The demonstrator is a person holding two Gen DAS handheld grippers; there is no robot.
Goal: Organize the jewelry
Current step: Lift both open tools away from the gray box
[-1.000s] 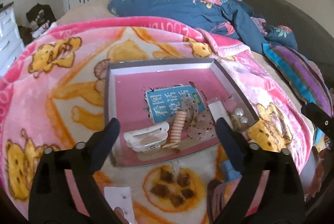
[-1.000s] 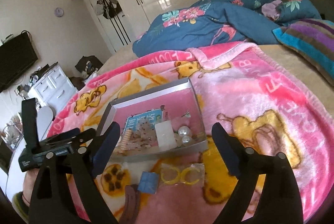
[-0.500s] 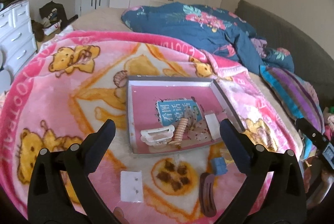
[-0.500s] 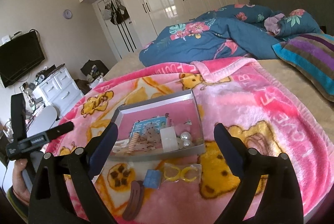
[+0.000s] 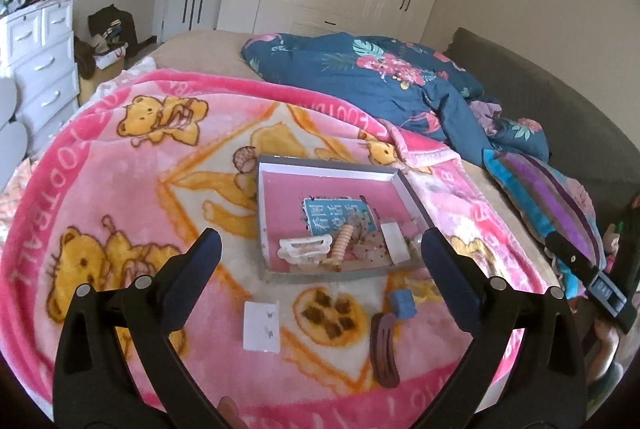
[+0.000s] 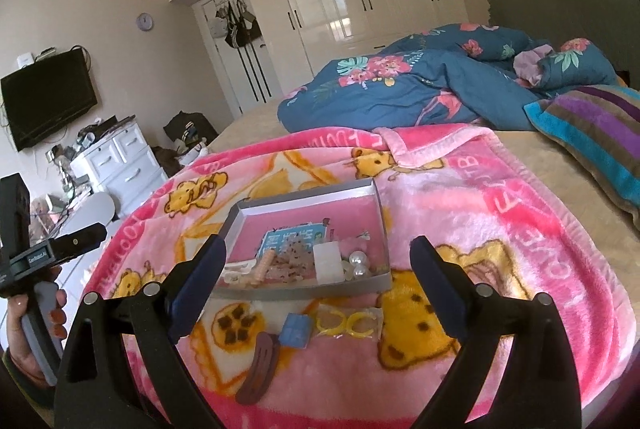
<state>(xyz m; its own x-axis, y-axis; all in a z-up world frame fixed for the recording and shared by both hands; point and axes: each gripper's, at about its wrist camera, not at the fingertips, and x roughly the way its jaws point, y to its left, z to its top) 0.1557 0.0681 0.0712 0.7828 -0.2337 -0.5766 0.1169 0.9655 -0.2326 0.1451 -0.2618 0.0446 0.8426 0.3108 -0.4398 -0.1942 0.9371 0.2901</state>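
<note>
Both my grippers have pulled back and up from the bed over the last sec. Left gripper: tray filled the gap between my jaws before, now sits smaller and farther off. More of blanket in view; white earring card, brown hair clip and blue square, cut off or barely seen at the bottom edge earlier, now show whole in front of tray. Right gripper: same retreat, tray shrunk, yellow rings bag now well clear of frame bottom. Jaw spacing unchanged, so not logged. Seen from right wrist, left gripper has moved off toward the left edge, away from tray.
</note>
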